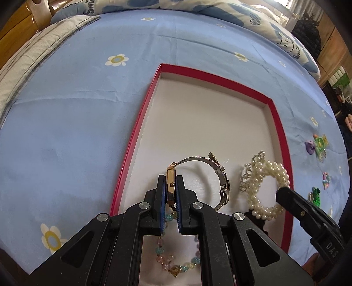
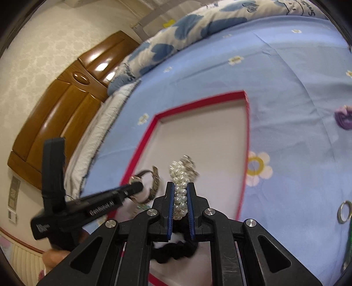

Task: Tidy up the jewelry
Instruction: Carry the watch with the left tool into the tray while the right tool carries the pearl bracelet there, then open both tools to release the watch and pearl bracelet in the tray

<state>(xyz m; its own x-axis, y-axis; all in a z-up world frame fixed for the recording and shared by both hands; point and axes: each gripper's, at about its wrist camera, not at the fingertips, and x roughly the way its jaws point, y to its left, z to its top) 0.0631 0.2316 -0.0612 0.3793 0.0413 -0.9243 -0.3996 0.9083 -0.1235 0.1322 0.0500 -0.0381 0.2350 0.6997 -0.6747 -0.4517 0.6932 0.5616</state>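
Note:
A red-rimmed box lid (image 1: 132, 140) with a white floor lies on the blue bed sheet. My left gripper (image 1: 171, 187) is shut on a gold wristwatch (image 1: 170, 187) with a mesh strap, held over the lid's near part. My right gripper (image 2: 180, 195) is shut on a pearl bracelet (image 2: 180, 191), also over the lid; it shows in the left wrist view (image 1: 264, 189) with the right gripper's fingertip (image 1: 283, 193) on it. A pastel bead bracelet (image 1: 176, 261) lies in the lid under my left gripper. A black scrunchie (image 2: 176, 250) lies under my right gripper.
Small colourful charms (image 1: 316, 145) and a keyring (image 2: 344, 212) lie on the sheet right of the lid. A purple item (image 2: 344, 120) lies further right. A patterned quilt (image 1: 198, 5) lies at the far edge. A wooden headboard (image 2: 55, 114) stands to the left.

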